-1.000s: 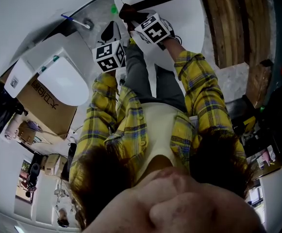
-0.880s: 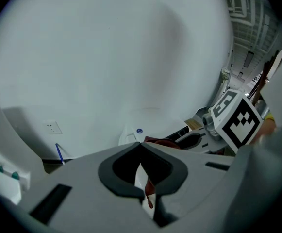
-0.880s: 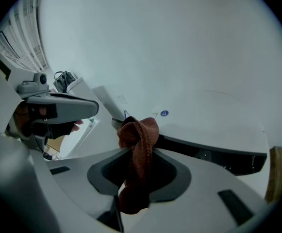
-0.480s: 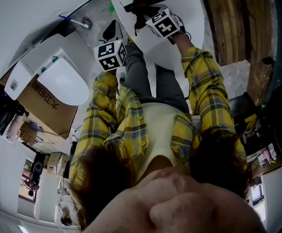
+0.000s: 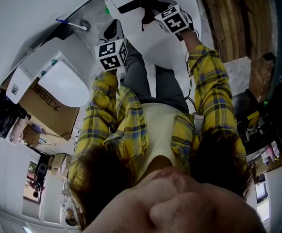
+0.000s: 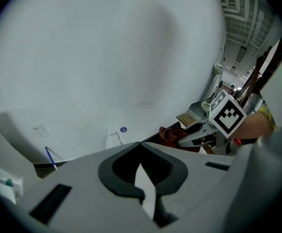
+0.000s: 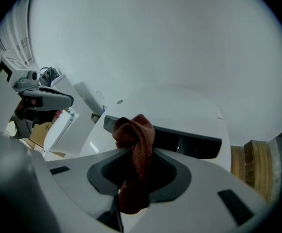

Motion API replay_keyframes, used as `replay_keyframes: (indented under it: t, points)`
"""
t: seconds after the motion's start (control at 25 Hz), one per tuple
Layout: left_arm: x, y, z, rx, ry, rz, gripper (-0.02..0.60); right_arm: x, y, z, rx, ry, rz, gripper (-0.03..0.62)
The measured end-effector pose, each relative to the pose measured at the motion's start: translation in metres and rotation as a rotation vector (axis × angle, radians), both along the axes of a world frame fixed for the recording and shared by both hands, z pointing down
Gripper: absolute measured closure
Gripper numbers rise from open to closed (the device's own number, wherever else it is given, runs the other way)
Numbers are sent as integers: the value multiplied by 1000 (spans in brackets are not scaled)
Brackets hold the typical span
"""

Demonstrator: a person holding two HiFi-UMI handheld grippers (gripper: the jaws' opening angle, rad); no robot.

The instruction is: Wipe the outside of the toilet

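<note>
Straight ahead of the right hand-held gripper (image 7: 131,152) lies the toilet (image 7: 179,106), its dark hinge seam (image 7: 189,141) running crosswise to the jaws. Jaws clamped on a red-brown cloth (image 7: 135,135), bunched end at the seam; contact can't be confirmed. Left hand-held gripper (image 6: 141,147) is pressed together w/ nothing btwn, sitting beside the person's leg (image 5: 136,69), apart from the lid. Right is nearer, so the next wipe prob. runs along that seam.

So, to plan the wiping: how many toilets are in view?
2. One toilet is ahead, under the right gripper holding a red cloth; the other toilet is at the person's left, beside a cardboard box. More may be hidden.
</note>
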State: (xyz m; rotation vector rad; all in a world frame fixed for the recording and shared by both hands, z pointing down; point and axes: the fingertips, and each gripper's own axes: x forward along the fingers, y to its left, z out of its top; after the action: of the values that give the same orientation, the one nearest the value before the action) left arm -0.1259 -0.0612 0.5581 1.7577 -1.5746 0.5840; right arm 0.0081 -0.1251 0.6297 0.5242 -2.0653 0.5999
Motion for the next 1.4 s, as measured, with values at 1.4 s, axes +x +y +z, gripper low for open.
replay_keyframes:
  t: [1.4]
  points:
    - [17,-3,-1,4,-17,24,574,157,-71,-4,73,158,383,476]
